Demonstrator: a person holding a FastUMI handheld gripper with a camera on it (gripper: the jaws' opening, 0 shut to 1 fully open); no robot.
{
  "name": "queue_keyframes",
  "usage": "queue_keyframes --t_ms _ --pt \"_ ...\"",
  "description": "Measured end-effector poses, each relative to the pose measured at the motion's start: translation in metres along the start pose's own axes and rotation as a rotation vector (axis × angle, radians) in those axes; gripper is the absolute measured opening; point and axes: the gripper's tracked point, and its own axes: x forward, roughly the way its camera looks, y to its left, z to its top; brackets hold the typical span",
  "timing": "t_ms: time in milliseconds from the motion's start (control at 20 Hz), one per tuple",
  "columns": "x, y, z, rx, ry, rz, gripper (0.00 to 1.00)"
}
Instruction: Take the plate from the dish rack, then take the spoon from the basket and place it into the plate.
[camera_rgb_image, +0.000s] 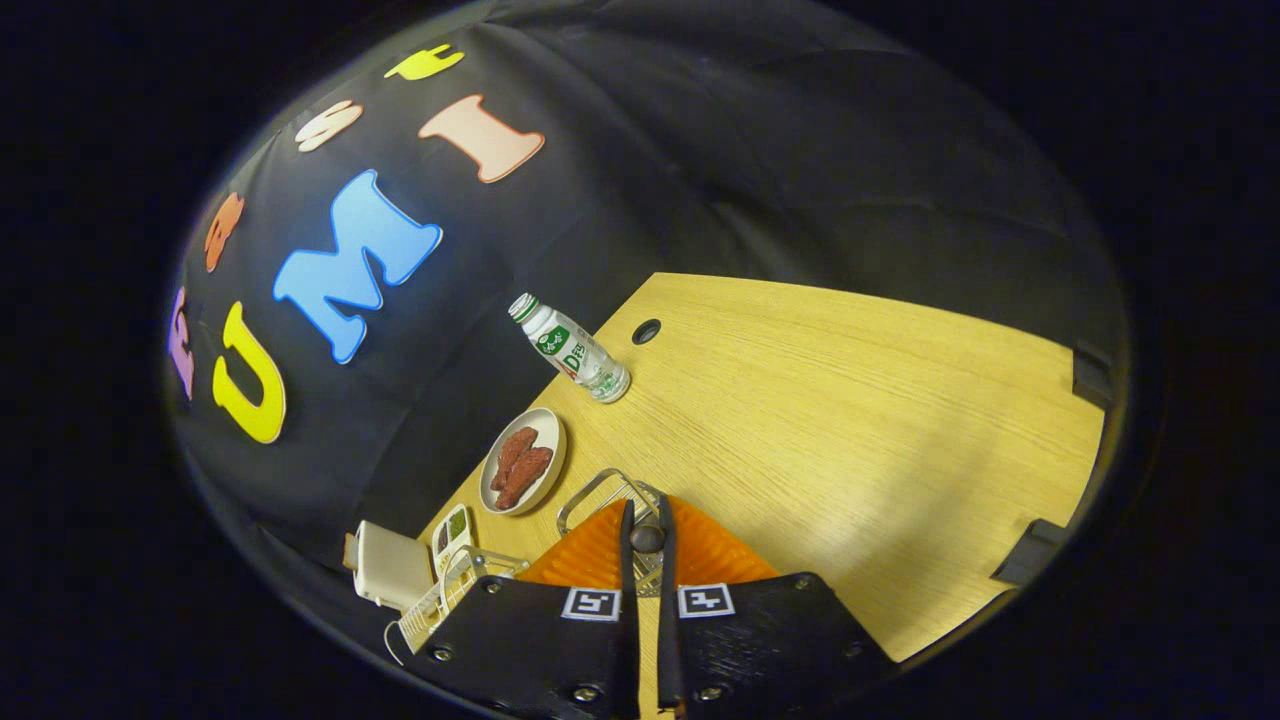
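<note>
— Where's the hand-held gripper (646, 535)?
— Its fingers are nearly together, clamped on the edge of the orange plate (590, 555), which stands on edge across them, spreading left and right.
— And the rest?
— The wire dish rack (600, 495) sits just beyond on the wooden surface (850, 420). Farther left, a saucer of sausages (523, 460); beyond it, a tilted milk bottle (570, 350), cap pointing far-left.

Tool (646, 540) tilted, fingers nearly closed, clamping orange plate (590, 555) edge.
</note>
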Motion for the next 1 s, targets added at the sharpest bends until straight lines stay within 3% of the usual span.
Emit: queue_keyframes --t_ms 550,1000 --pt "-0.077 0.043 0.043 -0.219 0.004 0.079 0.07" --pt "-0.146 0.115 -0.008 -0.36 0.138 0.271 0.07"
